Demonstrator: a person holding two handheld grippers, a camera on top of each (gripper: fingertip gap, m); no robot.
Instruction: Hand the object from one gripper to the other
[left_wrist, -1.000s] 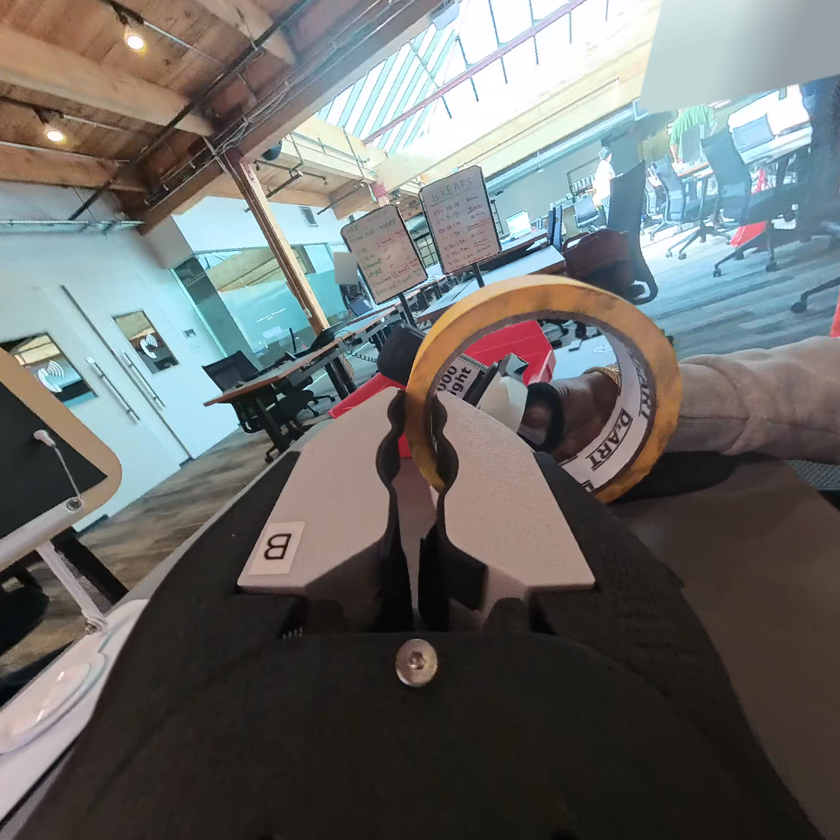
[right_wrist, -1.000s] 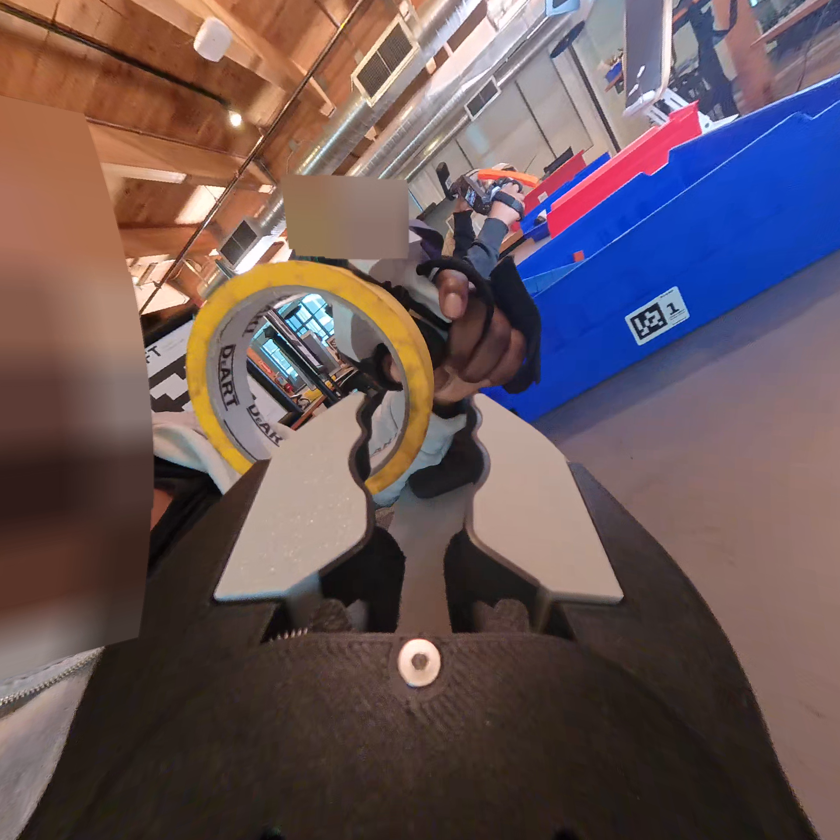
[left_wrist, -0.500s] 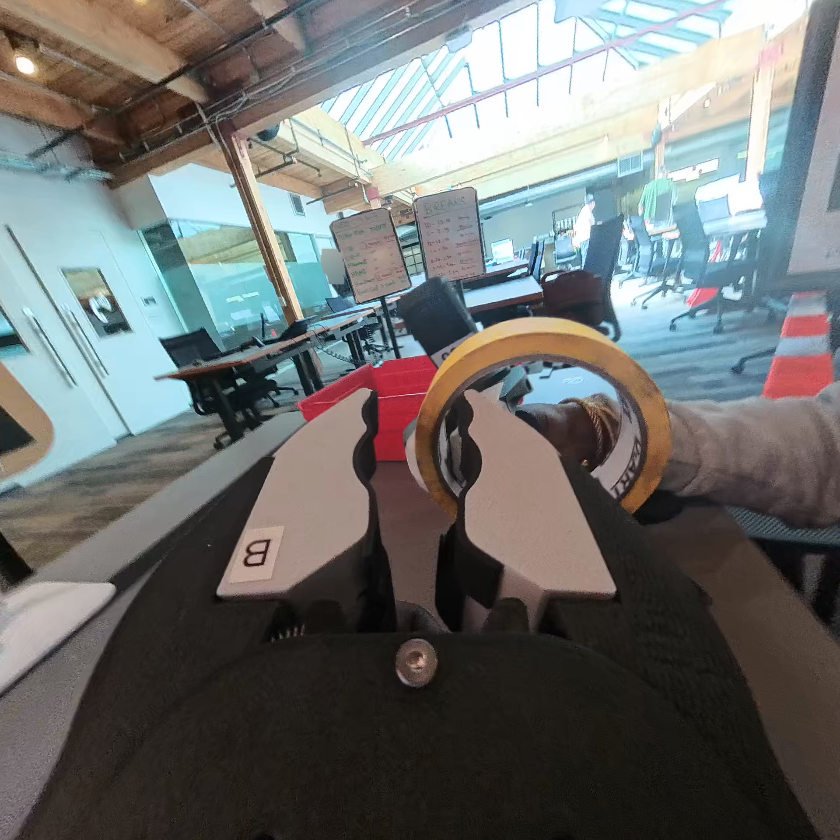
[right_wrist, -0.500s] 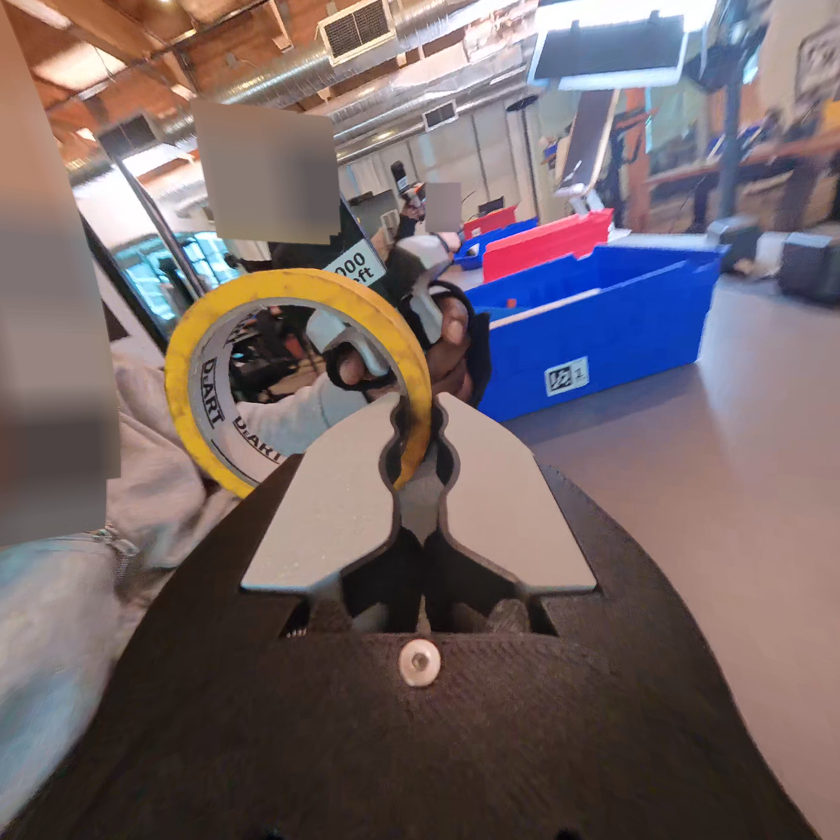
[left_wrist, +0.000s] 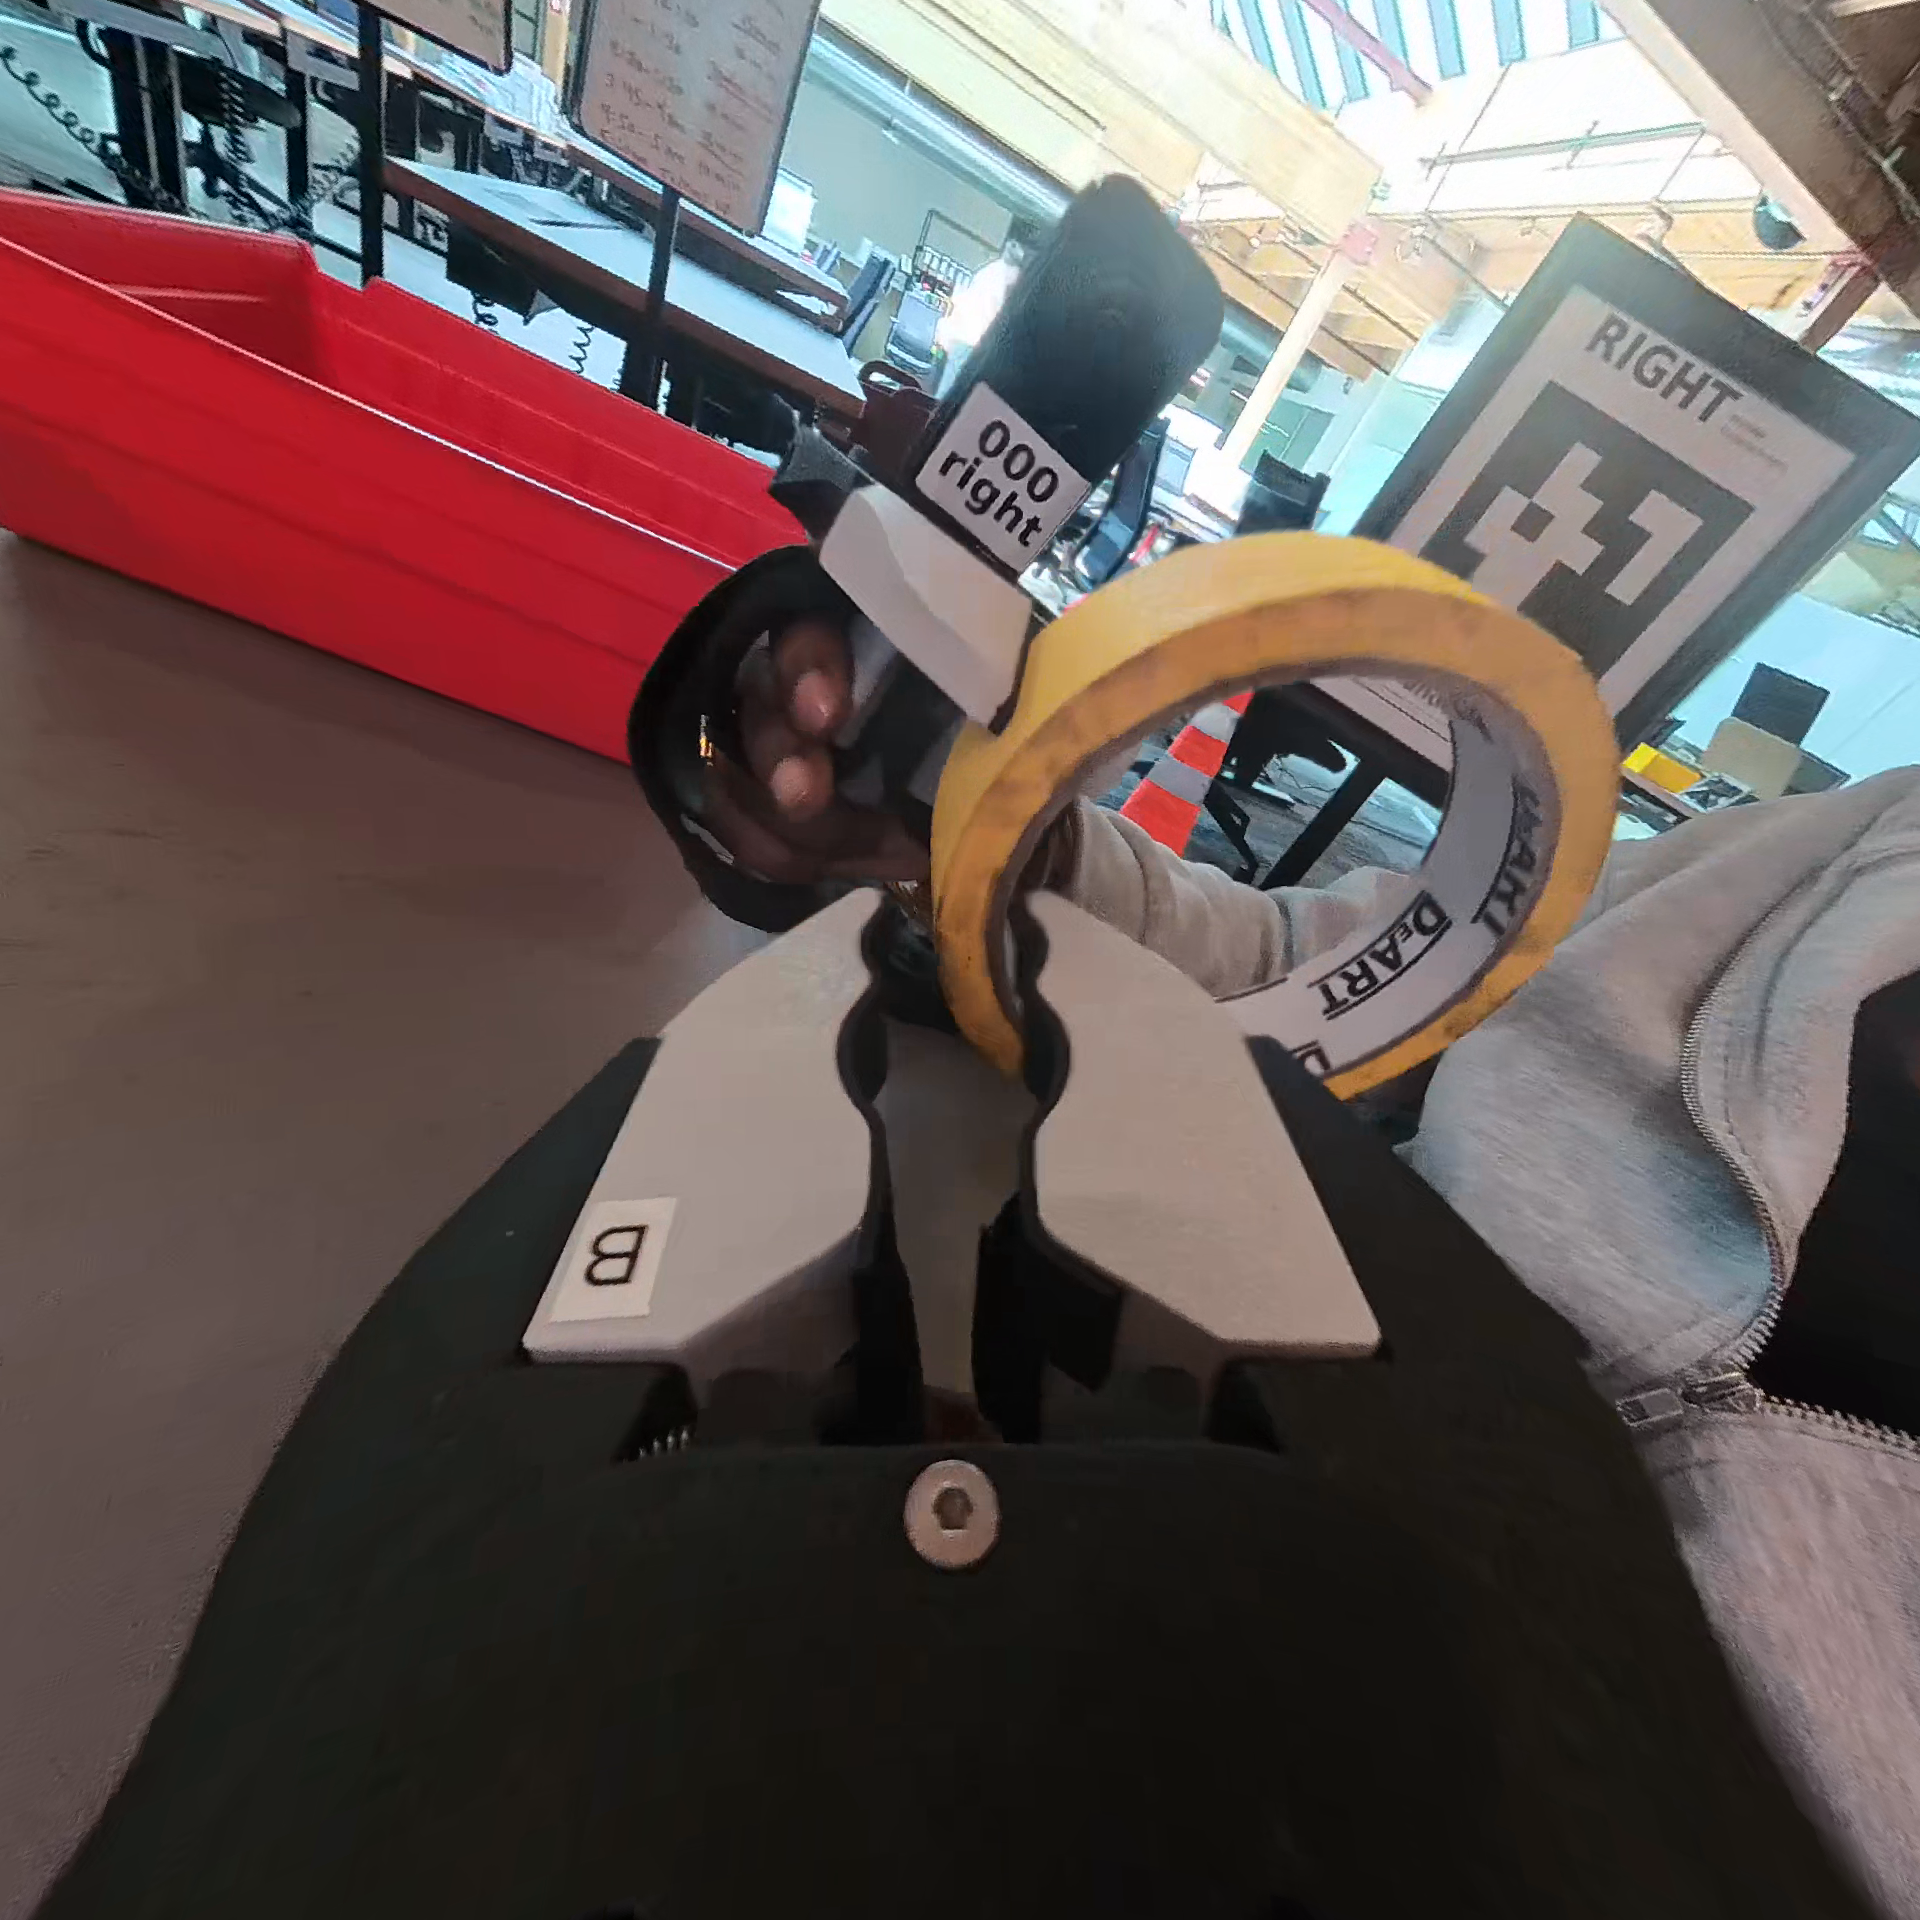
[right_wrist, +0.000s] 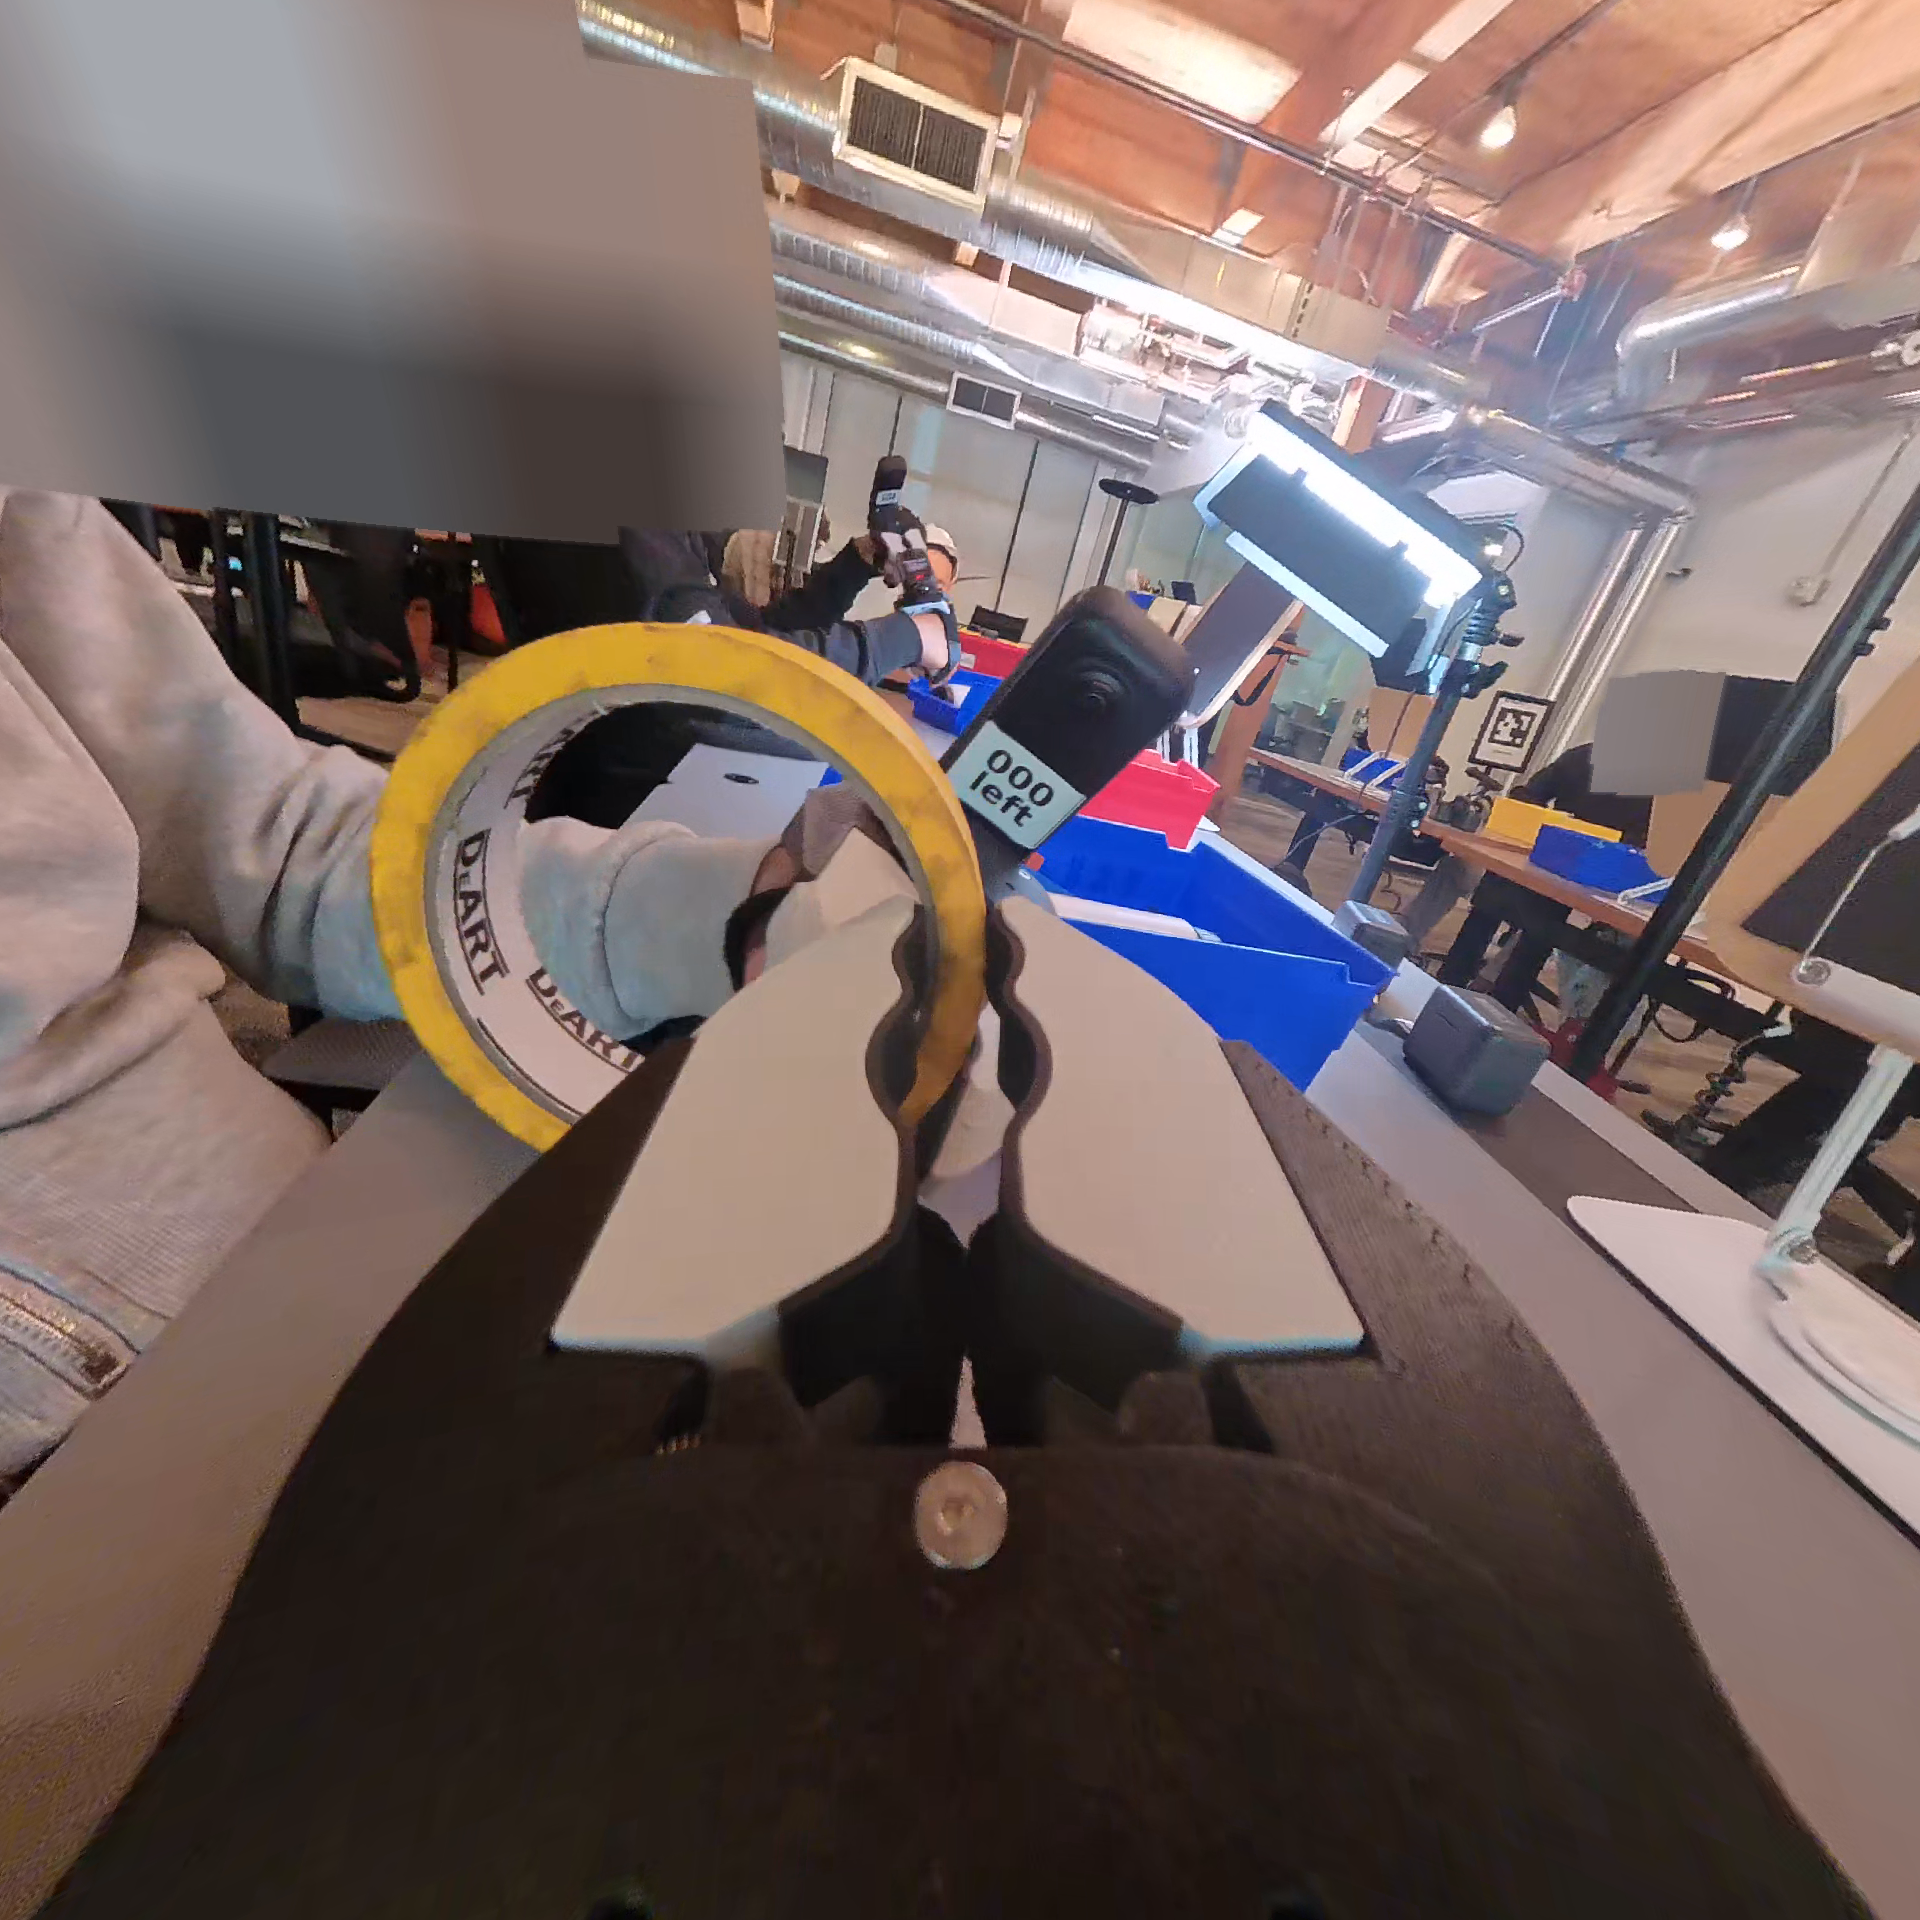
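A yellow tape roll (left_wrist: 1278, 613) with a white printed core is held upright in the air between the two grippers. My left gripper (left_wrist: 945, 914) is open: the roll's rim stands between its fingers, close to the right finger and apart from the left one. The right gripper's white finger (left_wrist: 925, 623) clamps the roll's upper left rim in the left wrist view. In the right wrist view my right gripper (right_wrist: 951, 914) is shut on the tape roll (right_wrist: 665, 665) at its right rim. The left gripper's black body (right_wrist: 1091, 707) shows just behind the roll.
A red bin (left_wrist: 312, 436) stands on the grey table (left_wrist: 260, 935) at the left. A blue bin (right_wrist: 1226, 935), a small grey box (right_wrist: 1475, 1049) and a white stand base (right_wrist: 1714, 1278) lie to the right. A framed marker board (left_wrist: 1621, 468) stands behind. Grey sleeves (right_wrist: 156, 779) flank the roll. Tip to tip, the grippers are about 5 cm apart.
My right gripper has closed on the roll's rim. My left gripper, shut on the roll a second ago, has opened. Both views have tilted down toward the table.
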